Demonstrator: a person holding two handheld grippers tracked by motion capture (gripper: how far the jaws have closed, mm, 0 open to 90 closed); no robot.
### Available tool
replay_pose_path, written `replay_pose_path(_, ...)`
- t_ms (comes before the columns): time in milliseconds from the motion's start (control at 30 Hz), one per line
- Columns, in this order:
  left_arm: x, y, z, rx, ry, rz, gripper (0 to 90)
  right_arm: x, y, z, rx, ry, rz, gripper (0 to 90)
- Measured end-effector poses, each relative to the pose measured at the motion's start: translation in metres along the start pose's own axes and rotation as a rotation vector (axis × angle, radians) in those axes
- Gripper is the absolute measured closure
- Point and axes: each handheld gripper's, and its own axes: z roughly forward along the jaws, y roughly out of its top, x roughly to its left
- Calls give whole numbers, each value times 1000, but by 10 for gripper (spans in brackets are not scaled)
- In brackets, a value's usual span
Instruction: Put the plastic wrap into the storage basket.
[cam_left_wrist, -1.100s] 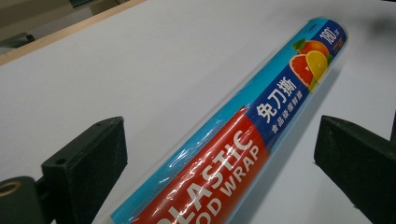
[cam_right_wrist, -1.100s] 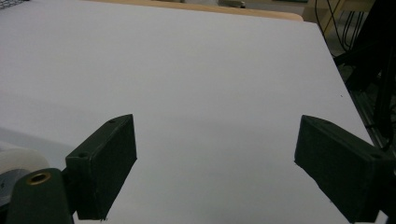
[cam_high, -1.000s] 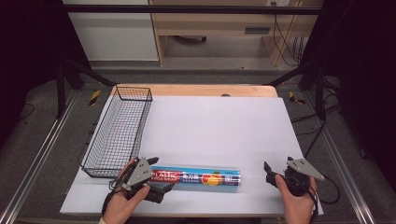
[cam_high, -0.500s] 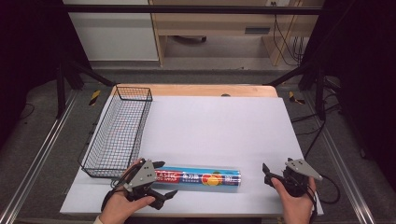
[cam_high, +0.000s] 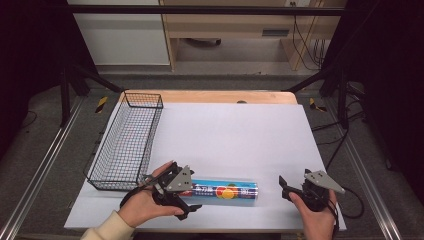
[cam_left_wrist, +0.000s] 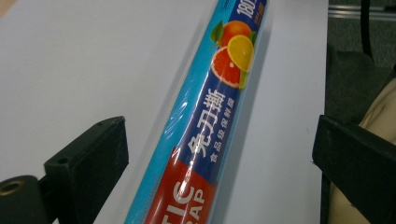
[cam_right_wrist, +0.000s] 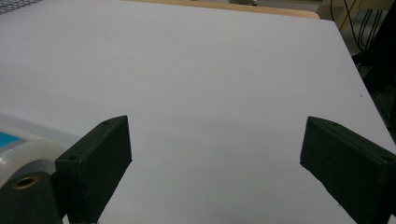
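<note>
A blue box of plastic wrap lies flat on the white sheet covering the table, along its near edge; everything else here is placed from that box. The wire basket stands just beyond the box's left end, a little to the left of it. From above, the left gripper sits at the box's left end, with the hand and the grey plate covering that end, so I cannot tell from there whether the jaws touch it. The left gripper view settles more: both black jaws stand wide apart with the box running up between them, bare white sheet showing on either side, nothing clamped. That view also brings out the orange and lemon print and the red label, a blur from above; the label's lettering is cut off at the bottom edge. The right gripper rests off the box's right end, apart from it. In the right gripper view its jaws gape wide over bare sheet, and just a pale corner of the box shows past the left jaw.
</note>
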Motion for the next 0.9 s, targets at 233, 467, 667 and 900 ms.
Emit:
replay_pose_path(233, 12, 0, 5, 33, -14, 37, 44, 0, -1, 2, 16, 5, 9, 76)
replay_pose_path(467, 19, 1, 8, 49, -40, 34, 53, 1, -2, 4, 27, 7, 3, 76)
replay_pose_path(667, 17, 4, 18, 85, -53, 37, 47, 2, -3, 5, 36, 12, 15, 77)
replay_pose_path(900, 14, 2, 23, 102, -53, 73, 43, 1, -3, 5, 35, 24, 21, 85)
